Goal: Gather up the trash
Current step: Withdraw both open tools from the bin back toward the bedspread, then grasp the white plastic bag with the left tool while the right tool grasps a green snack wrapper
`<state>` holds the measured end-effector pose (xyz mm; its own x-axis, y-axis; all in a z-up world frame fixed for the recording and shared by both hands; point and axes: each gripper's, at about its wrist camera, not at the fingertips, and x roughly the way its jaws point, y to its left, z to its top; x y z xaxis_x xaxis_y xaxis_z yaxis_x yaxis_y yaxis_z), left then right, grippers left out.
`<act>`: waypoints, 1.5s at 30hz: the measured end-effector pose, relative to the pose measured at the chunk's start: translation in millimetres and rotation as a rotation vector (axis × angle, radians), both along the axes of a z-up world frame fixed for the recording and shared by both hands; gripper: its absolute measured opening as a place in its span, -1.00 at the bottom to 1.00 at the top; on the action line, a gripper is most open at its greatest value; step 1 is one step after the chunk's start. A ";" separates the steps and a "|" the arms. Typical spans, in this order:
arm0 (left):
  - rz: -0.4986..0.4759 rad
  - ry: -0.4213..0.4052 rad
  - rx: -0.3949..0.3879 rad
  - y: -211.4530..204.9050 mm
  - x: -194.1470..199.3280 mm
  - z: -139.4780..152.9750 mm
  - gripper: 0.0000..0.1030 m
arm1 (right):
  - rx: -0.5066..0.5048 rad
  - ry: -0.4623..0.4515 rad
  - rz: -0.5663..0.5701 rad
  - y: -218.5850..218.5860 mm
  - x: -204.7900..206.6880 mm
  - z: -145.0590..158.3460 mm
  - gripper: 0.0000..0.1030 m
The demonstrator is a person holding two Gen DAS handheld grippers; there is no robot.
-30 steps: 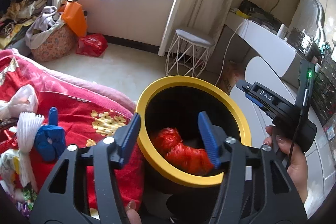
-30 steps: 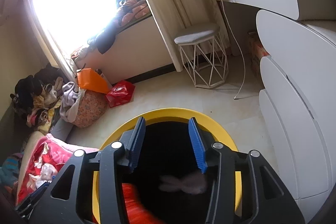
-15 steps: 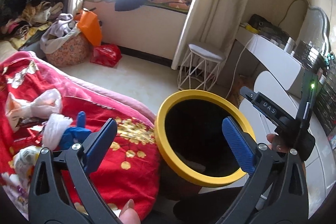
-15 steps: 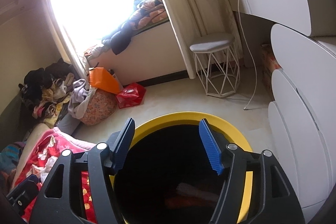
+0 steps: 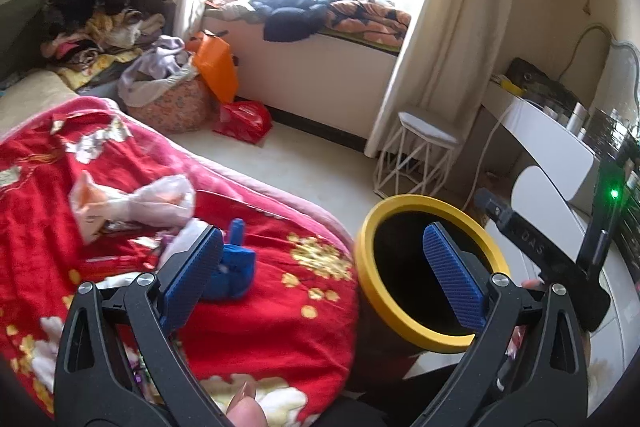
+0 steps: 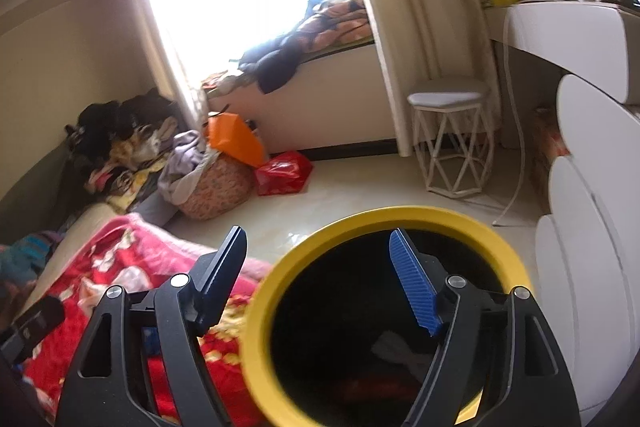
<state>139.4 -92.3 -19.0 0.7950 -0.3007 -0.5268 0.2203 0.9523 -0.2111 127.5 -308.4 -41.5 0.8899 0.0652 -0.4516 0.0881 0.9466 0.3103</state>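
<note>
A black bin with a yellow rim (image 5: 365, 251) stands beside the bed; it also shows in the right wrist view (image 6: 256, 311), with pale and red trash (image 6: 394, 347) dim at its bottom. My left gripper (image 5: 320, 279) is open and empty, above the edge of the red blanket (image 5: 280, 323). On the blanket lie a blue crumpled piece (image 5: 234, 269), a pinkish plastic bag (image 5: 132, 203) and white scraps. My right gripper (image 6: 320, 283) is open and empty over the bin's left rim; its body shows in the left wrist view (image 5: 560, 263).
A white wire stool (image 5: 420, 163) stands by the curtain. White rounded drawers (image 6: 592, 267) are right of the bin. A floral laundry basket (image 5: 176, 103), an orange bag (image 5: 216, 67) and a red bag (image 5: 242, 121) sit on the floor under the window seat.
The left gripper opened wide, released the red trash into the bin and swung left toward the blanket. The right gripper also opened wider and shifted left over the rim.
</note>
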 end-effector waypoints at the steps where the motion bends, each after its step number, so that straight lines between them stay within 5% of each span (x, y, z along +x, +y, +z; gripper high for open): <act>1: 0.012 -0.005 -0.001 4.6 -1.3 1.3 0.79 | -0.012 -0.001 0.018 8.1 -1.3 0.4 0.40; 26: 0.193 -0.026 -0.022 102.5 -5.9 13.2 0.79 | -0.061 0.006 0.359 126.4 -25.0 9.8 0.46; 45: 0.324 0.067 -0.065 182.1 11.8 -13.7 0.79 | -0.054 0.169 0.599 206.9 -30.4 -19.1 0.47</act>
<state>151.2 89.8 -32.7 0.8188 -0.0728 -0.5694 -0.1081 0.9546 -0.2775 97.1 -101.5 -60.7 0.6218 0.5041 -0.5993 -0.4198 0.8606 0.2883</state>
